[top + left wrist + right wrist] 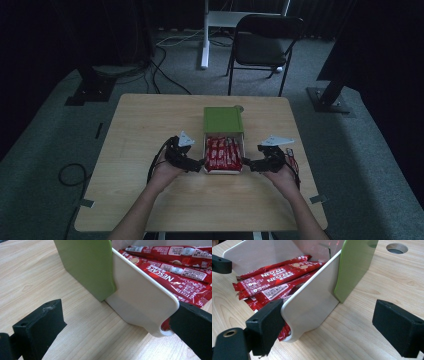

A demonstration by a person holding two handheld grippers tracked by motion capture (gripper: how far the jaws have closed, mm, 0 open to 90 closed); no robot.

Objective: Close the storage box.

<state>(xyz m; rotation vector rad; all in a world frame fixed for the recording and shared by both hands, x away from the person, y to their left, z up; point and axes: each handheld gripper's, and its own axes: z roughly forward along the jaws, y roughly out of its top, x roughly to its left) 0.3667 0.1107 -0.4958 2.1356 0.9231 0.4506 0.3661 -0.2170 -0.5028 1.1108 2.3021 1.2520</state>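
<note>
A white plastic drawer tray (223, 170) stands pulled out toward the near side from its flat green sleeve box (223, 120), at the middle of the pale wooden surface (140, 130). The tray is packed with red foil stick sachets (223, 152) lying lengthwise.

The left tongs (199, 164) sit at the tray's near left corner and the right tongs (248, 165) at its near right corner. Both are released: in each gripper view the black jaws stand wide, one just inside the tray's side wall and one outside it, so each straddles a wall without clamping it.

Risks, as I judge them:
- The inner jaws lie next to the sachets. Closing now could pinch a foil end against the wall and tear it or drag it out.
- The thin walls may flex under a squeeze, so the grip could slip off the rounded corner.
- If the two sides are pushed unevenly, the tray could skew and jam in the green sleeve, or push the sleeve toward the far edge.

The sachets read "NESCAFE" in white letters. Smaller white labels carry print too fine to read.
</note>
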